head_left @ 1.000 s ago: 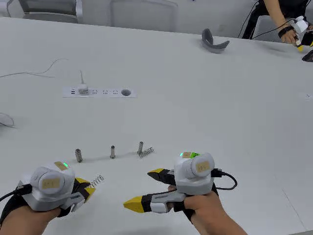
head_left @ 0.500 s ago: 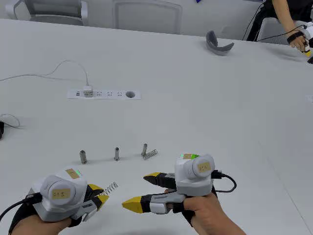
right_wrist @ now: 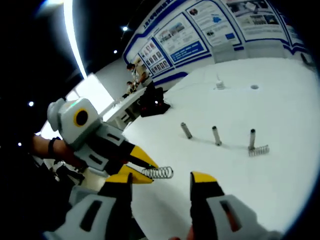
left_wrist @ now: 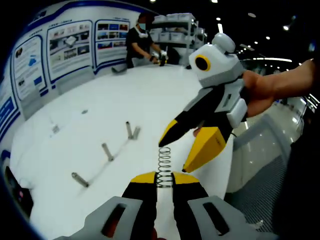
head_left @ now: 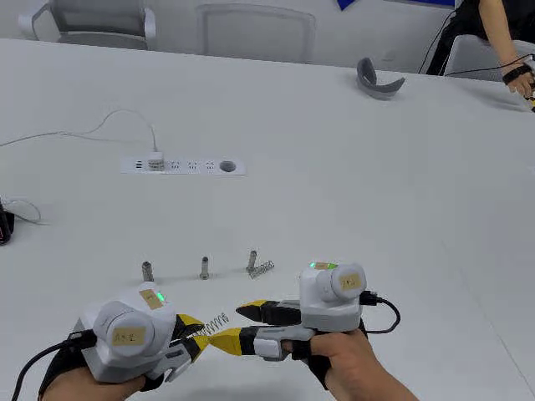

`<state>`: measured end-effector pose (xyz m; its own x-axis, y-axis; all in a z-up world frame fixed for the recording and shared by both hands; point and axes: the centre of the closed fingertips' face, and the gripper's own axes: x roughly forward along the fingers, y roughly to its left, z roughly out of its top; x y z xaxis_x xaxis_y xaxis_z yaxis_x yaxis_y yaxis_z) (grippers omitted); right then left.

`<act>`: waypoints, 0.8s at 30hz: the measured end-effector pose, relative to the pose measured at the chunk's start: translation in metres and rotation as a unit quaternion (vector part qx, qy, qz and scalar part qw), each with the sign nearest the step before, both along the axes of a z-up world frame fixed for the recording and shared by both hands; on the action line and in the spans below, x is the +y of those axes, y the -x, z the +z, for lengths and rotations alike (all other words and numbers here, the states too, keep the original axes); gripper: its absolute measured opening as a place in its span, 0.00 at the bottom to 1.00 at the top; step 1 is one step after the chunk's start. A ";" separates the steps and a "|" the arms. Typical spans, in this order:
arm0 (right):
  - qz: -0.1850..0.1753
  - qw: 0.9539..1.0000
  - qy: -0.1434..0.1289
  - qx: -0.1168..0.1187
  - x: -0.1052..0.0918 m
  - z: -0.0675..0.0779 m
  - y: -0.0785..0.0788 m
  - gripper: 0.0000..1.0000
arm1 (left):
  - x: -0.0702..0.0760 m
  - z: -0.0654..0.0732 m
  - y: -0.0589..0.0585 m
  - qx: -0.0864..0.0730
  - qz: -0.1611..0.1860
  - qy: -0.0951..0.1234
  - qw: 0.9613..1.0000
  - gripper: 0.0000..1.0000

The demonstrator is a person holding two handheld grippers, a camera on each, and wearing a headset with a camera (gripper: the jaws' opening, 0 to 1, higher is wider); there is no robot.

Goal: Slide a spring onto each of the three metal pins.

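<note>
1. The left gripper (left_wrist: 164,179) has its fingers pressed together on one end of a spring (left_wrist: 164,161). The rest of the coil sticks straight out past the yellow tips.
2. The right gripper (head_left: 234,327) has its fingers spread wide, with nothing between them. The spring's free end reaches the tip of its black-and-yellow upper finger, but I cannot tell whether they touch.
3. Both grippers sit low over the near part of the white worktop (head_left: 376,209), tips pointing at each other. In the left gripper view the worktop's edge shows just behind the right gripper.
4. Just beyond the tips, three pins stand upright in a row, well apart from one another: the left pin (head_left: 148,271), the middle pin (head_left: 205,267) and the right pin (head_left: 252,261).
5. A second spring (head_left: 262,269) lies flat on the worktop, just beside the base of the right pin on its right side.
6. The strip between the grippers and the pins is bare. So is the wide stretch to the right of the right gripper.
7. Farther off lies a power strip (head_left: 182,166) with a white plug (head_left: 155,159), its cable (head_left: 84,134) trailing left.
8. By the far edge are a grey curved piece (head_left: 380,77) and two chairs (head_left: 255,29).
</note>
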<state>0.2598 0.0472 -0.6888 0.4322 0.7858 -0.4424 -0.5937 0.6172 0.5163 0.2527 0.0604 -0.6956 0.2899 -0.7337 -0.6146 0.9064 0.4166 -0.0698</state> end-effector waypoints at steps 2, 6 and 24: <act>0.000 1.000 -0.003 0.003 0.001 0.000 0.000 0.44 | -0.002 0.002 0.001 -0.002 -0.004 0.001 1.000 0.10; -0.008 0.999 -0.026 0.016 0.002 0.002 -0.003 0.36 | -0.006 0.004 0.004 -0.006 -0.013 0.002 1.000 0.10; -0.011 0.998 -0.056 0.028 0.003 0.010 -0.003 0.21 | -0.008 0.007 0.001 -0.016 -0.027 -0.002 1.000 0.10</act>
<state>0.2625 0.0506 -0.6786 0.4278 0.8219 -0.3761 -0.5487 0.5668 0.6146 0.2515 0.0523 -0.6888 0.2701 -0.7466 -0.6080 0.9292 0.3677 -0.0387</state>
